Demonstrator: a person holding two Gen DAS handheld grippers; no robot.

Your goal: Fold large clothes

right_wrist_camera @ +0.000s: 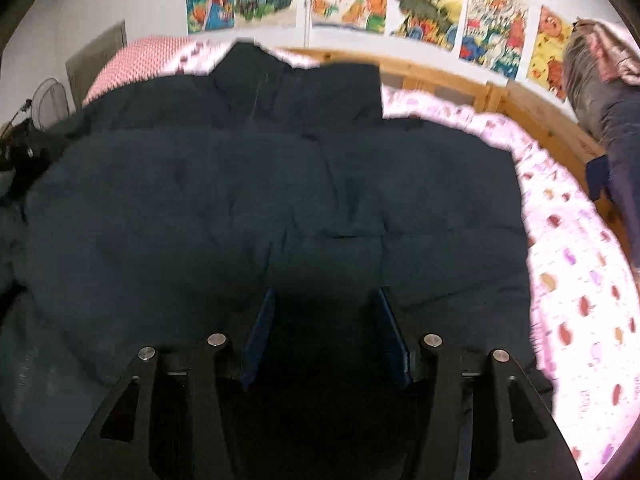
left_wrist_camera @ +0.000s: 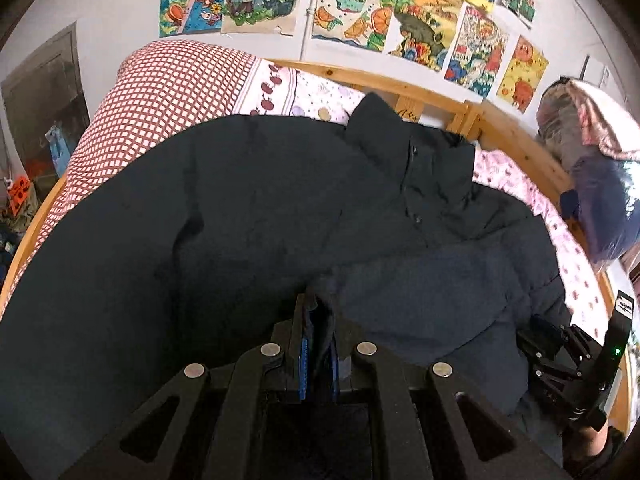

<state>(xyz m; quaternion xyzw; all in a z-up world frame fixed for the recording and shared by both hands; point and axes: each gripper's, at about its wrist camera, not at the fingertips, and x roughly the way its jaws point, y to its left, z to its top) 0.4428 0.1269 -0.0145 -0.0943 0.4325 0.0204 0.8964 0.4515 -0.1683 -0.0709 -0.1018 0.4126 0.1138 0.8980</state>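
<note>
A large dark navy padded jacket (left_wrist_camera: 248,208) lies spread across the bed, collar toward the wooden headboard. My left gripper (left_wrist_camera: 318,320) is shut on a fold of the jacket's fabric near its lower middle; the cloth bunches up between the blue pads. The right gripper appears at the right edge of the left wrist view (left_wrist_camera: 560,356), beside the jacket's right side. In the right wrist view, which is blurred, the jacket (right_wrist_camera: 260,192) fills the frame, and my right gripper (right_wrist_camera: 326,304) stands open just above its lower part with nothing between the fingers.
The bed has a pink patterned sheet (right_wrist_camera: 580,280) and a wooden frame (left_wrist_camera: 432,92). A red checked pillow (left_wrist_camera: 160,92) lies at the left by the headboard. Bundled clothes (left_wrist_camera: 592,160) sit at the right bed edge. Drawings cover the wall (left_wrist_camera: 360,8).
</note>
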